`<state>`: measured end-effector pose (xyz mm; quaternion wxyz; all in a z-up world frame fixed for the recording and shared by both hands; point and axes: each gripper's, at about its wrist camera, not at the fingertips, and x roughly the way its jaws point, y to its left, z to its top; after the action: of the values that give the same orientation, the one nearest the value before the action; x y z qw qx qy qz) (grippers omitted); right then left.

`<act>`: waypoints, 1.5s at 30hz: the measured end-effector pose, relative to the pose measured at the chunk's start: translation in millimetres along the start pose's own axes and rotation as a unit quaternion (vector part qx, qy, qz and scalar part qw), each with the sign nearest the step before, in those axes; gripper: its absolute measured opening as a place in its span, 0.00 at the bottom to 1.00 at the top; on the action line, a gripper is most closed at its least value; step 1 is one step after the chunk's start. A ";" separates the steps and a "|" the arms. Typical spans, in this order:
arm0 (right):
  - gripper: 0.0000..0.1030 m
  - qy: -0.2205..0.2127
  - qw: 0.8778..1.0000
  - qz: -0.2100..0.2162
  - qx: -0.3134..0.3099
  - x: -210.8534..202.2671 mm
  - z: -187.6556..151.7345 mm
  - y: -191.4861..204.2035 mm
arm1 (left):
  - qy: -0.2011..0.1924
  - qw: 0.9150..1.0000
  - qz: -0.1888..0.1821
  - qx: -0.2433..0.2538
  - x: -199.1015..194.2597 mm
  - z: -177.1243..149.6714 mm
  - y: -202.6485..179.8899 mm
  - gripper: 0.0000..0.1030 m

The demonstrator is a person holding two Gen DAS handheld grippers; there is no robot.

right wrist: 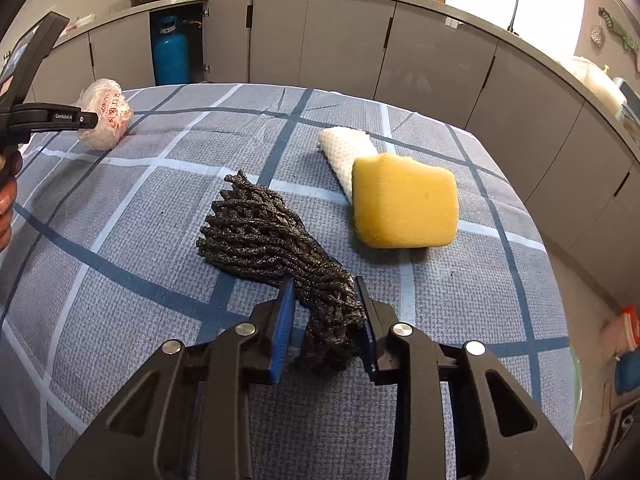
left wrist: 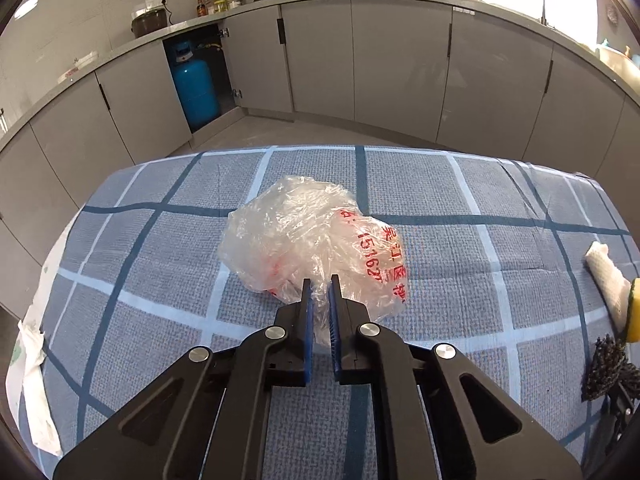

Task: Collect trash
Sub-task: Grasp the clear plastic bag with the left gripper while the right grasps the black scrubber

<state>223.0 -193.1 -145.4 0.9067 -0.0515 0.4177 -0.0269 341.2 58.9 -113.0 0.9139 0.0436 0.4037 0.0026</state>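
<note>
A crumpled clear plastic bag [left wrist: 308,240] with red print lies on the blue checked tablecloth [left wrist: 160,264]. My left gripper [left wrist: 320,286] is shut on the bag's near edge; it also shows at the left of the right wrist view [right wrist: 86,120], with the bag [right wrist: 106,114] there. A black foam net [right wrist: 272,244] lies before my right gripper [right wrist: 324,286], whose jaws stand on either side of the net's near end, touching it on the right with a small gap on the left. A yellow sponge [right wrist: 406,204] lies on a white cloth [right wrist: 348,148] beyond.
Grey kitchen cabinets [left wrist: 400,68] curve behind the table, with a blue gas cylinder [left wrist: 194,88] in an open compartment. A white paper piece [left wrist: 32,360] hangs at the table's left edge. The sponge [left wrist: 634,308], cloth [left wrist: 604,272] and net [left wrist: 606,368] show at the right.
</note>
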 end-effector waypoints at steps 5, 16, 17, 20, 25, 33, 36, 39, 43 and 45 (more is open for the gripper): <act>0.24 -0.007 1.000 0.005 -0.005 -3.4 -0.3 0.9 | -0.016 1.000 0.004 0.004 -22.2 -5.5 4.8 0.08; 0.22 -0.023 0.999 0.035 0.016 -26.6 -15.1 2.5 | -0.035 0.998 -0.019 0.044 -72.2 -26.3 -9.6 0.07; 0.22 -0.026 0.999 0.037 0.019 -30.8 -17.1 1.7 | -0.037 0.998 -0.023 0.049 -76.6 -27.9 -12.3 0.07; 0.22 -0.034 0.998 0.039 0.029 -42.4 -19.5 -3.8 | -0.039 0.997 -0.029 0.062 -86.0 -30.8 -22.0 0.07; 0.22 -0.056 0.997 0.034 0.048 -63.7 -18.0 -21.0 | -0.046 0.995 -0.037 0.080 -100.4 -32.7 -38.5 0.07; 0.22 -0.078 0.994 0.026 0.072 -86.4 -22.5 -40.5 | -0.057 0.992 -0.046 0.104 -120.5 -35.8 -62.3 0.07; 0.22 -0.084 0.993 0.023 0.082 -93.3 -25.4 -49.7 | -0.061 0.990 -0.051 0.114 -128.6 -37.3 -72.3 0.07; 0.22 -0.088 0.992 0.021 0.092 -96.9 -28.6 -57.9 | -0.066 0.988 -0.057 0.125 -135.6 -38.5 -82.2 0.07; 0.22 -0.091 0.990 0.015 0.104 -101.3 -33.2 -70.9 | -0.071 0.986 -0.063 0.137 -142.3 -39.3 -95.9 0.07; 0.22 -0.093 0.990 0.013 0.110 -104.0 -36.2 -76.7 | -0.073 0.985 -0.066 0.142 -145.1 -40.1 -101.8 0.07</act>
<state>127.4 -262.3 -81.4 0.9420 0.0512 0.3269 -0.0559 210.8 -45.2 -41.2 0.9236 0.1466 0.3339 -0.1182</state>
